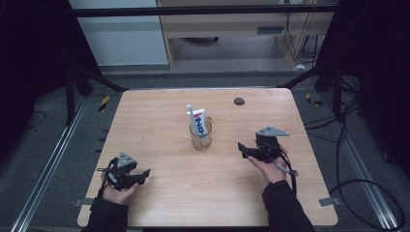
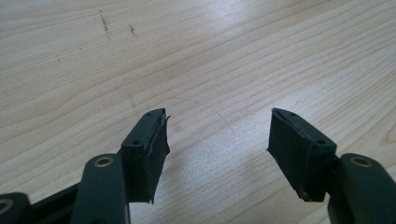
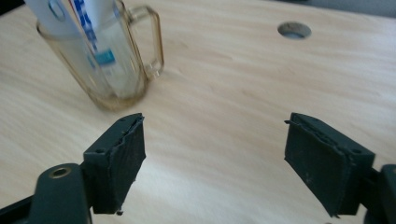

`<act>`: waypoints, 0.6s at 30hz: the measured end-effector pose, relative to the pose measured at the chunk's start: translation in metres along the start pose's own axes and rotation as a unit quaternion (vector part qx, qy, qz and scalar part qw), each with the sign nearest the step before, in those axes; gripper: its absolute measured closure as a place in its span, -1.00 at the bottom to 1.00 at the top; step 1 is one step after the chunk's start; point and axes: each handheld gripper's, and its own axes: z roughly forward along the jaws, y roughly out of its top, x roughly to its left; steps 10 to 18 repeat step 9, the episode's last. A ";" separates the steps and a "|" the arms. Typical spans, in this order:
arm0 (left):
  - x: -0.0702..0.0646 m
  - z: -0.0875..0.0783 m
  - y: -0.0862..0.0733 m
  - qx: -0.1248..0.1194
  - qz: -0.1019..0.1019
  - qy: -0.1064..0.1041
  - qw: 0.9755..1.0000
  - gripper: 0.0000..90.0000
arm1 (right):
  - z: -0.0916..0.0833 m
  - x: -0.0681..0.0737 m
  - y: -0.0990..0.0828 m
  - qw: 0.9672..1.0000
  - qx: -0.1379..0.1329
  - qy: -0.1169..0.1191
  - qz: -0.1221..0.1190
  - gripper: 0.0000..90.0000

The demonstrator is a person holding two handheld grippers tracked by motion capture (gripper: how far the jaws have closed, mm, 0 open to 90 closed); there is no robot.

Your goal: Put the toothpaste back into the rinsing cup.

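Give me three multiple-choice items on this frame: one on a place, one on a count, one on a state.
1. Where is the toothpaste tube?
A. Flat on the table
B. Upright in the glass mug
C. Between the right tongs

2. How many round holes are in the table?
A. One
B. Two
C. Three

3. How do the right tongs stand?
A. Shut on the mug's handle
B. Shut, empty
C. Open, empty

Answers: 1 B, the tube stands inside the mug; 2 A, a single hole near the far edge; 3 C, the pads stand apart over bare wood.
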 end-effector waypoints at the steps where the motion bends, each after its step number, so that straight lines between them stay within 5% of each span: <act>1: 0.000 0.000 0.000 0.001 -0.001 0.000 1.000 -0.21 | -0.005 -0.004 -0.006 1.000 0.005 0.001 -0.004 -0.59; 9: 0.001 0.001 -0.001 0.002 -0.003 0.000 1.000 -0.25 | -0.026 -0.022 -0.033 0.999 0.028 -0.016 -0.026 -0.67; 18: 0.001 0.001 -0.001 0.002 -0.003 0.000 1.000 -0.25 | -0.026 -0.022 -0.033 0.999 0.028 -0.016 -0.026 -0.67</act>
